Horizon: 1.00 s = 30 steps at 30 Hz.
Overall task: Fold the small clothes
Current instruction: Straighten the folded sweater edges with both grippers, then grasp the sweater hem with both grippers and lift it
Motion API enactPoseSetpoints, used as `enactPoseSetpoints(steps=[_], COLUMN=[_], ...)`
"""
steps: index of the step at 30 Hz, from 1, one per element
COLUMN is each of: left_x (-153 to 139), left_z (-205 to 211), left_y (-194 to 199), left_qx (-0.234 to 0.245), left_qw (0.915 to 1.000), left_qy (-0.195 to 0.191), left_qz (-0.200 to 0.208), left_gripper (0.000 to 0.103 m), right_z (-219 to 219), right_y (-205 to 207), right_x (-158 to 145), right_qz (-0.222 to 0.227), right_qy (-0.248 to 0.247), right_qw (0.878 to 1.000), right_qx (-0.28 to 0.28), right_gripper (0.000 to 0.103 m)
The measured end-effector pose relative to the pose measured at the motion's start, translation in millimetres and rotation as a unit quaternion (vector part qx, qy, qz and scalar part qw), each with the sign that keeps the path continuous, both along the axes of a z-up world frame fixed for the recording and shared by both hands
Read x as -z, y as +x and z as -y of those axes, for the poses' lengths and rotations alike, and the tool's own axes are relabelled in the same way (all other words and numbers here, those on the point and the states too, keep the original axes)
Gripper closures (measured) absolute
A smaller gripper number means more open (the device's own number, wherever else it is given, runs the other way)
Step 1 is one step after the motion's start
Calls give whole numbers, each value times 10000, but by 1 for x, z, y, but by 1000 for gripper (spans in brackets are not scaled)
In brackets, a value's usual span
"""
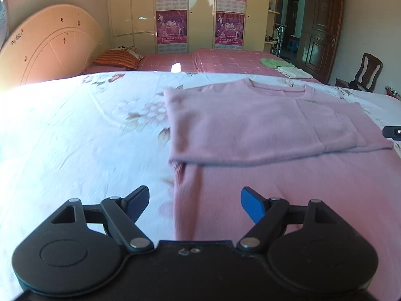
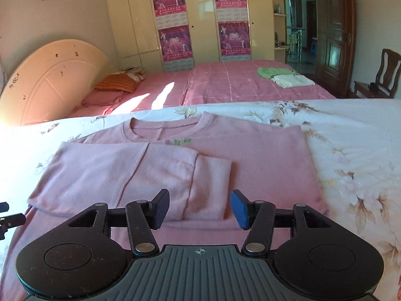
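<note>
Lying flat on the floral sheet, collar at the far edge, the pink sweater has both sleeves crossed over its chest — the hem half nearest the grippers is not yet folded. Both the left gripper and right gripper hover above the cloth, jaws spread and empty. Judging from this, take the two near hem corners evenly and carry them to the collar — level, so the sleeves stay tucked.
</note>
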<state>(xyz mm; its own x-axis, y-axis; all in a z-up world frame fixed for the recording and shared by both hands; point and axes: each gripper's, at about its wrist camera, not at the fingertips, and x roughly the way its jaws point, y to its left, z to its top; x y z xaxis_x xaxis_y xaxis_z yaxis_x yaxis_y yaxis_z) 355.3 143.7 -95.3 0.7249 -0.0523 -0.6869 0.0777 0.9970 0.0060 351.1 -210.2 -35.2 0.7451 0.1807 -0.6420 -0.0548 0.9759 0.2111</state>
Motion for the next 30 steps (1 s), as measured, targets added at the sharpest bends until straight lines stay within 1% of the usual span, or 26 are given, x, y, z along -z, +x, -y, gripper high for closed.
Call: enactPoseSetpoints(steps=[2,3,6,8,11,13,14,15,16,19,21,22,25,27,30], left_x=[3,4,7,8,10,10,10,12,15,21,24,25,30,31,35], left_z=[-11,-17,-29,-31,-30,-30,-29,-29,-28,-23,-23,-23,-24,-26,-28], left_y=[-34,-52,-94,-118,-144,-156,-161,-166,-171,-187,-195,-199,-202,-198,-186], left_qx=[-169,-215,-237,-225,-420,-549,-593,-635,-659,-747,-752,-757,-827,-851,-819], left_qw=[9999,9997,9975,9939,9856,9773,9733,9686,9649,9584,9522,9492,9444,9414,9399], left_qy=[0,-97,-605,-965,-1521,-1922,-2090,-2281,-2408,-2613,-2823,-2920,-3069,-3151,-3215], left_qz=[36,10,-275,-475,-604,-698,-736,-764,-810,-870,-888,-893,-844,-847,-801], left_gripper=[24,24,26,27,30,34,39,47,48,48,48,48,48,48,48], right_z=[20,32,68,88,112,124,130,135,140,156,164,164,161,160,159], right_y=[-29,-47,-100,-132,-176,-203,-213,-225,-233,-254,-265,-267,-269,-270,-260], right_x=[2,4,8,12,11,9,8,7,8,13,18,20,30,34,38], right_qz=[-103,-152,-294,-409,-483,-485,-502,-520,-531,-643,-753,-800,-982,-955,-995], right_qy=[159,258,574,702,798,859,908,995,1107,1559,1857,1930,2021,2151,2437], right_qw=[9997,9992,9959,9933,9911,9901,9893,9881,9868,9804,9755,9743,9723,9700,9635], right_qx=[138,259,633,824,950,1003,1030,1054,1052,1021,909,837,647,615,487], right_gripper=[49,49,49,49,49,49,49,49,49,49,49,49,49,50,50])
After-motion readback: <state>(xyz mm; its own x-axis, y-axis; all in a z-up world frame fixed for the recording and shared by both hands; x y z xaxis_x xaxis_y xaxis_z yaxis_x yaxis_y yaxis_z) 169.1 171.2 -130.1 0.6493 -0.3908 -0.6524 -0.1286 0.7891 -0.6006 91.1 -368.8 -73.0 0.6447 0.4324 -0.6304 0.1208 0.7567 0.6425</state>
